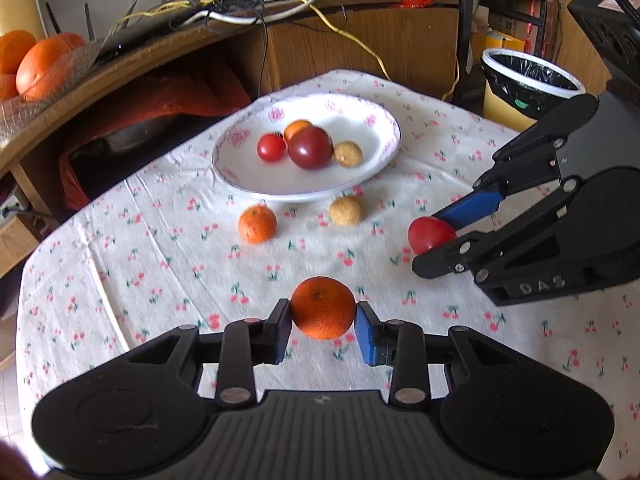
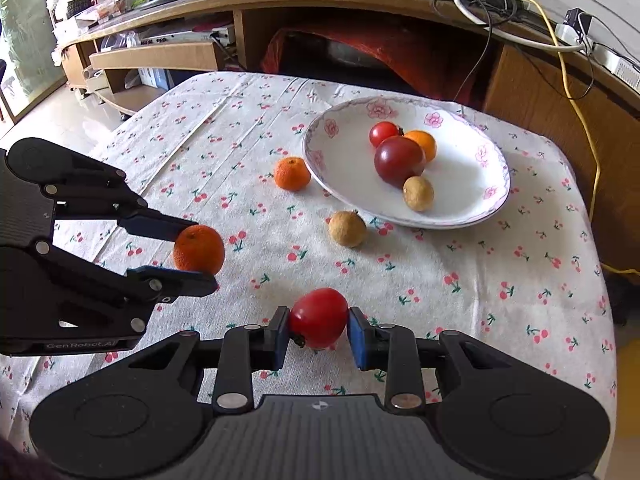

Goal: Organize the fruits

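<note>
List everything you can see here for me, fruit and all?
plate: one, white with pink flowers, on the cloth
fruit in plate: four; small red tomato, dark red tomato, orange, tan longan
loose orange: one, beside the plate
loose longan: one, tan, on the cloth
tablecloth: white, cherry print
bin: one, yellow, black liner
left tool: shut on held orange
right tool: shut on held tomato

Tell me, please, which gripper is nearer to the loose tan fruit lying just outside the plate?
Right, by a small margin. The right gripper, shut on a red tomato, sits just below the tan fruit; the left gripper, holding an orange, is farther left.
</note>
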